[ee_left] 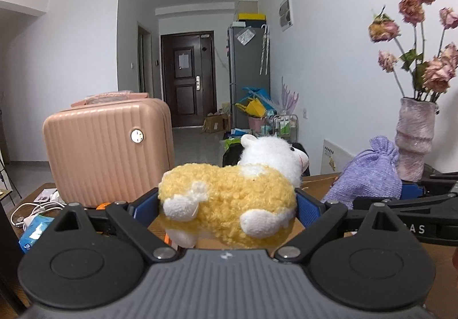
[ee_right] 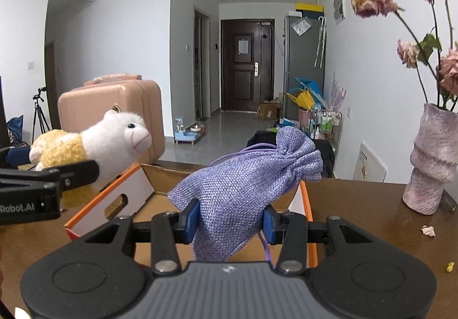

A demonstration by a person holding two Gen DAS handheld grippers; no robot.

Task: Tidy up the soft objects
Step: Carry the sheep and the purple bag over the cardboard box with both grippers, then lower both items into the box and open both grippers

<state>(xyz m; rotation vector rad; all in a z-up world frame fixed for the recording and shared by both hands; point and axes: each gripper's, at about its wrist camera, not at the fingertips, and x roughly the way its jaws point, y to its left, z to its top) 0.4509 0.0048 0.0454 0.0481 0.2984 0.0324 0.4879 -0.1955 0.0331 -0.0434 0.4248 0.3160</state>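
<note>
My left gripper is shut on a plush sheep with a yellow curly body and a white head, held above the wooden table. The same plush sheep shows at the left of the right wrist view, over the edge of an open cardboard box with orange-trimmed white flaps. My right gripper is shut on a purple drawstring pouch, its blue pads pressing both sides, above that box. The purple pouch also appears at the right of the left wrist view.
A pink ribbed suitcase stands at the table's far left. A mottled pink vase with dried roses stands at the right, with petals on the wooden table. White cables and a blue tissue pack lie at the left.
</note>
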